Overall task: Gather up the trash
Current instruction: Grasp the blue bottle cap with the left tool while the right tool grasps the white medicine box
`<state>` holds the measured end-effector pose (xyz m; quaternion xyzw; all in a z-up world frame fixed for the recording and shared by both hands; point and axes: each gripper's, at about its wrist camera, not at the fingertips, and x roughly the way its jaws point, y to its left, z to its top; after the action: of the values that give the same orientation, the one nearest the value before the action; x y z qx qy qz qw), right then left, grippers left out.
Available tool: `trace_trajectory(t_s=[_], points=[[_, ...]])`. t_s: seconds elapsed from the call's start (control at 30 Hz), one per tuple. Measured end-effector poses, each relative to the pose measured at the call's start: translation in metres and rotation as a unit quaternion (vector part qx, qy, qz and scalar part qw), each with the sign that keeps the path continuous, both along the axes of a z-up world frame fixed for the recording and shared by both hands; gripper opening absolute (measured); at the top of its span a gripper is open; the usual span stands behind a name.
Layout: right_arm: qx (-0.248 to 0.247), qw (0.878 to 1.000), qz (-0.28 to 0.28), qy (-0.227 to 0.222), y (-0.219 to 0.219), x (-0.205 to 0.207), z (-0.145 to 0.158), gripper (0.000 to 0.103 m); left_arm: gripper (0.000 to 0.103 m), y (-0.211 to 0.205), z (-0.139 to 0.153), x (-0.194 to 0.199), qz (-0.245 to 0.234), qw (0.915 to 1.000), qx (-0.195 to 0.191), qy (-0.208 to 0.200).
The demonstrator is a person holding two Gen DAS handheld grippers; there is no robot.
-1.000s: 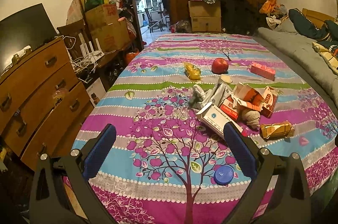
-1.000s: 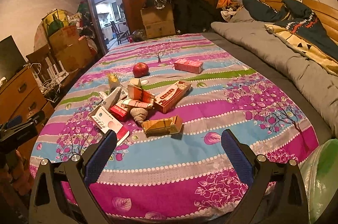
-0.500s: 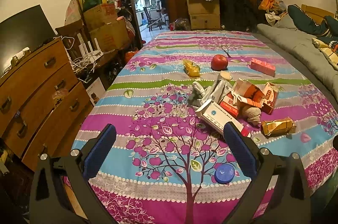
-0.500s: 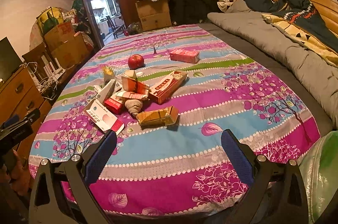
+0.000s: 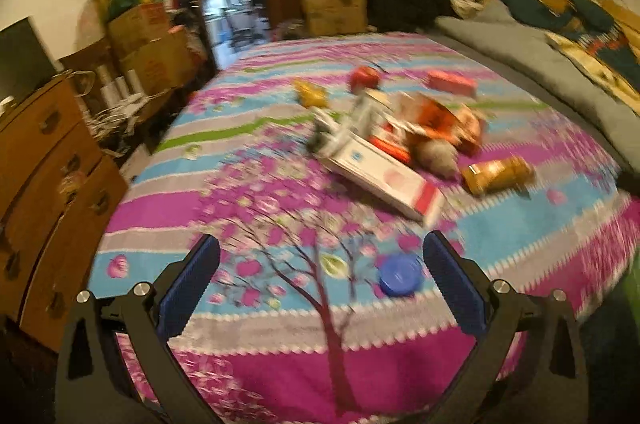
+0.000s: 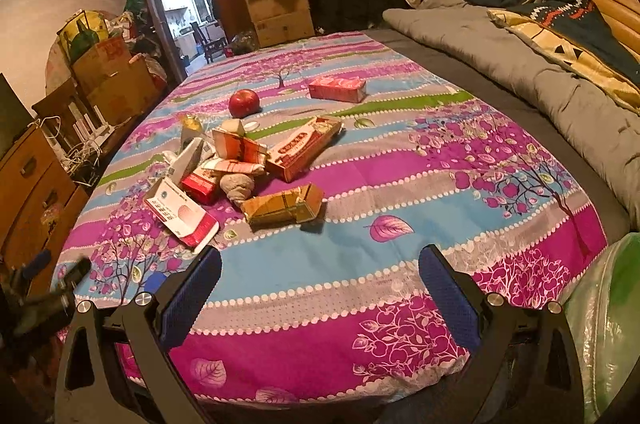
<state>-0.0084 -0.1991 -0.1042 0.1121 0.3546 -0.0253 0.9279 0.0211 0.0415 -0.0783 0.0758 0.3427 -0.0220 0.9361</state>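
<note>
Trash lies heaped on a bed under a purple, blue and grey striped floral bedspread (image 6: 400, 264). In the heap: a white flat carton with a pink-red end (image 6: 182, 214), a crushed golden-brown drink carton (image 6: 284, 209), a long red and cream cardboard box (image 6: 304, 146), a torn orange and white carton (image 6: 238, 144), a small red box (image 6: 200, 184) and a grey-beige crumpled wad (image 6: 238, 186). Behind the heap sit a red apple (image 6: 244, 103) and, apart from it, a pink-red rectangular box (image 6: 337, 88). A round blue plastic lid (image 5: 400, 274) lies alone near the bed's front edge, just inside the left gripper's (image 5: 320, 264) right finger in the blurred left wrist view. Both the left gripper and the right gripper (image 6: 320, 276) hover over the near edge, jaws spread wide and holding nothing. A green translucent plastic bag (image 6: 608, 324) shows at the lower right.
</note>
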Motion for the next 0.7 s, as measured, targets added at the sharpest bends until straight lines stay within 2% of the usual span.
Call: trace_trajectory(t_s=[0.13,0.23,0.33,0.43,0.5,0.7], points=[[0.003,1.0,-0.001,0.006,-0.002,0.002,-0.006,0.099,0.089,-0.013,-0.028,0.008,-0.041,0.9985,-0.016,0.032],[0.003,1.0,0.002,0.006,-0.002,0.003,-0.008,0.099,0.08,-0.018,-0.048,0.02,-0.05,0.9966,-0.029,0.059],[0.0,1.0,0.008,0.004,-0.001,0.006,-0.008,0.099,0.07,-0.029,-0.066,0.029,-0.064,0.9947,-0.022,0.078],[-0.002,1.0,0.022,0.002,0.001,0.009,-0.008,0.099,0.054,-0.035,-0.079,0.034,-0.078,0.9924,-0.019,0.093],[-0.006,0.999,0.038,-0.003,0.006,0.013,-0.008,0.099,0.038,-0.036,-0.084,0.037,-0.084,0.9912,-0.024,0.1],[-0.038,0.991,0.124,-0.037,0.037,0.04,0.003,0.099,0.038,-0.033,-0.083,0.036,-0.092,0.9909,-0.039,0.09]])
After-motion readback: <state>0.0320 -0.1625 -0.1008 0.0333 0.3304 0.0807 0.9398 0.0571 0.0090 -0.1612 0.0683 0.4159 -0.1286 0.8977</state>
